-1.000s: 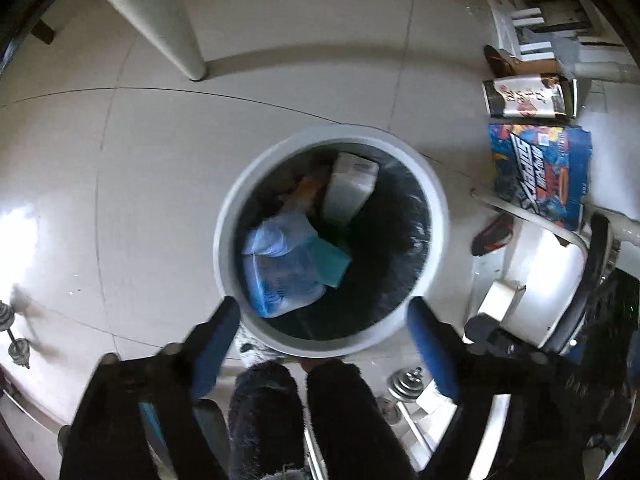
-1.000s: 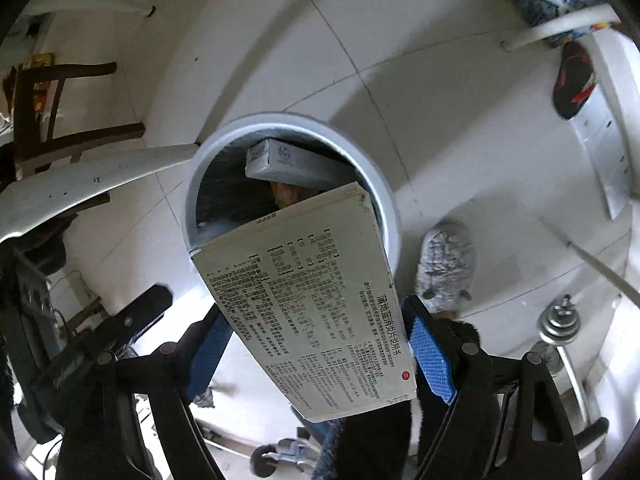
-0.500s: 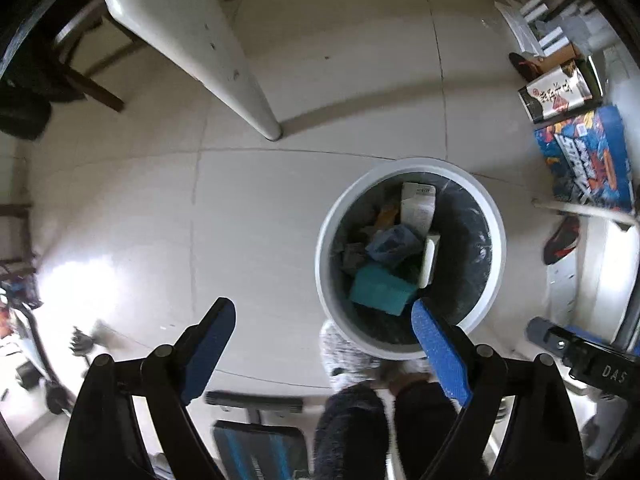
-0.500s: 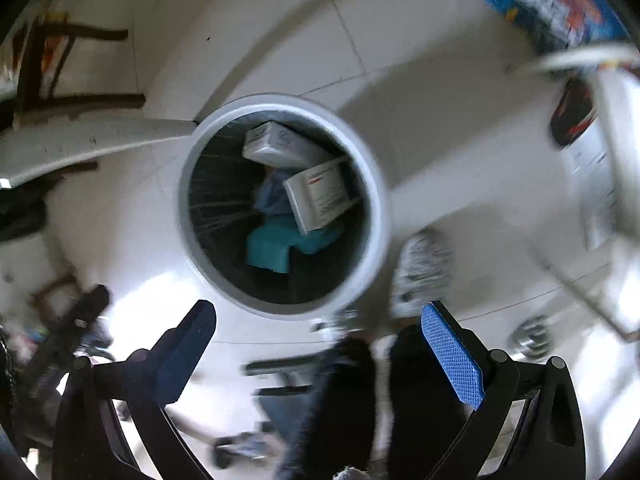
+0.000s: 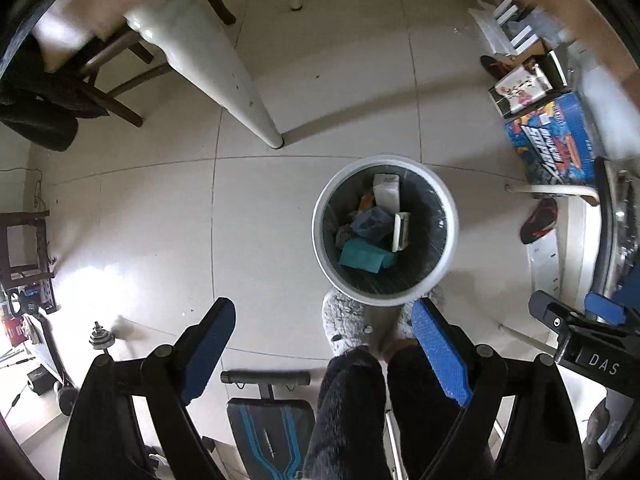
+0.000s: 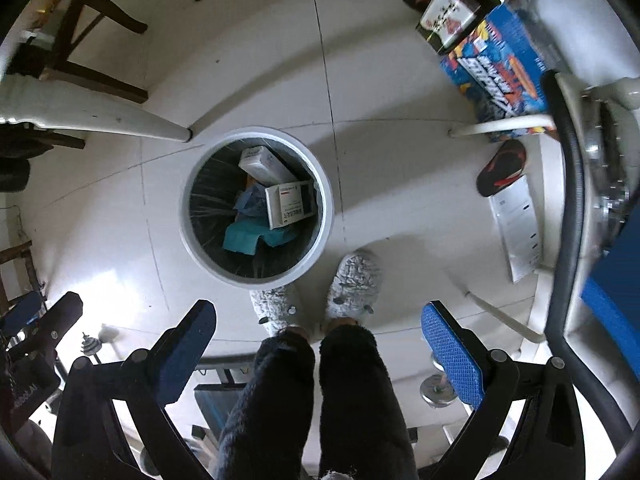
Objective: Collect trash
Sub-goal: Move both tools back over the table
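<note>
While both grippers hang high over the bin (image 5: pixel 385 230), nothing is held: the left gripper (image 5: pixel 322 350) stands wide, its blue pads spread apart with only floor (image 5: pixel 160 220) and slippers between them, and the right gripper (image 6: pixel 318 350) is just as wide and empty.

Left of the bin a white table leg (image 5: pixel 224 76) slants down to the tiles. The bin itself is round, white-rimmed, lined with a dark crinkled bag. Inside it lies the trash: a teal folded piece (image 6: pixel 242 238) at the near side, a blue-grey crumpled wad (image 6: pixel 248 202) in the middle, two white printed cartons (image 6: pixel 286 204) toward the far and right wall. The cartons look light, stiff and flat-sided, best pinched across their thin faces; the soft pieces would likely crush and drape, so grab their bulk.

Right of the bin, against the wall, stand a blue printed box (image 6: pixel 498 60) and a dark slipper (image 6: pixel 502 168), probably not trash.
</note>
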### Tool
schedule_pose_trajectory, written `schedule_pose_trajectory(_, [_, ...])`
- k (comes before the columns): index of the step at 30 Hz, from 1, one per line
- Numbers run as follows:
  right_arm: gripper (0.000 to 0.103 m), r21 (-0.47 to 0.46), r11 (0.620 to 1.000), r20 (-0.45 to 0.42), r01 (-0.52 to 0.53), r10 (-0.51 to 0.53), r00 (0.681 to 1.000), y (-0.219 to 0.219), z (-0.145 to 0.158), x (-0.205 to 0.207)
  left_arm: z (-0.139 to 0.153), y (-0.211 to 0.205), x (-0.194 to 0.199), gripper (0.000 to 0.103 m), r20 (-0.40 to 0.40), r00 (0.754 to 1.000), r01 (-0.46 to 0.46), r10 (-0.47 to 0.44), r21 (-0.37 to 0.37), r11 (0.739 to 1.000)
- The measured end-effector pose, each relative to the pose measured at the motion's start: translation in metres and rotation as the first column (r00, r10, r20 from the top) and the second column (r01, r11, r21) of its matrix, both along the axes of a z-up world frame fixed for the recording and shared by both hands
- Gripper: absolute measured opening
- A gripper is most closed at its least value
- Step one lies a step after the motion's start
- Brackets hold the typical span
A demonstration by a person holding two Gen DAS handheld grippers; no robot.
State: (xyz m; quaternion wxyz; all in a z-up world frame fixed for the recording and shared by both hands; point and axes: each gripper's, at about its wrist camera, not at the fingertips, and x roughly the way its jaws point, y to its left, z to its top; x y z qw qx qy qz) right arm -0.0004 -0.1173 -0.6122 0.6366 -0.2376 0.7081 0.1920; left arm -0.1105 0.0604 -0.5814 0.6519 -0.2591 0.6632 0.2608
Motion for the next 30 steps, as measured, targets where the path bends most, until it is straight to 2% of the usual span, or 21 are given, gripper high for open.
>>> schedule_pose_trajectory(11, [0.103,0.061,0.998,0.041,-0.002,0.0,0.999,0.011,0.147,-0.029,0.128,0.001,-0.018,0.09,0.077,0.997,0.002,-0.006,0.055,0.999])
schedule_pose_trajectory(14, [0.103,0.093,0.996,0.045,0.008,-0.012,0.999,0.016,0.188,-0.031,0.163,0.008,-0.019,0.09,0.088,0.996,-0.014,0.006,0.088,0.996])
schedule_pose_trajectory(16, [0.103,0.118,0.993,0.053,0.013,-0.019,0.998,0.023,0.212,-0.028,0.188,0.014,-0.017,0.09,0.11,0.994,-0.022,0.007,0.137,0.99])
schedule_pose_trajectory(18, [0.103,0.149,0.989,0.071,0.022,-0.033,0.997,0.03,0.235,-0.018,0.204,0.022,-0.01,0.09,0.134,0.991,-0.036,0.014,0.163,0.986])
schedule_pose_trajectory(22, [0.103,0.215,0.973,0.103,0.081,-0.105,0.989,0.046,0.278,0.027,0.228,0.048,0.021,0.09,0.159,0.986,-0.09,0.054,0.228,0.969])
schedule_pose_trajectory(24, [0.103,0.249,0.962,0.116,0.114,-0.146,0.982,0.051,0.298,0.06,0.234,0.061,0.041,0.099,0.162,0.985,-0.095,0.056,0.243,0.965])
schedule_pose_trajectory(25, [0.103,0.264,0.956,0.131,0.13,-0.169,0.977,0.054,0.309,0.082,0.235,0.07,0.059,0.103,0.164,0.985,-0.098,0.059,0.246,0.964])
schedule_pose_trajectory(30, [0.103,0.298,0.938,0.174,0.176,-0.235,0.956,0.072,0.339,0.199,0.241,0.105,0.135,0.103,0.154,0.985,-0.109,0.071,0.254,0.961])
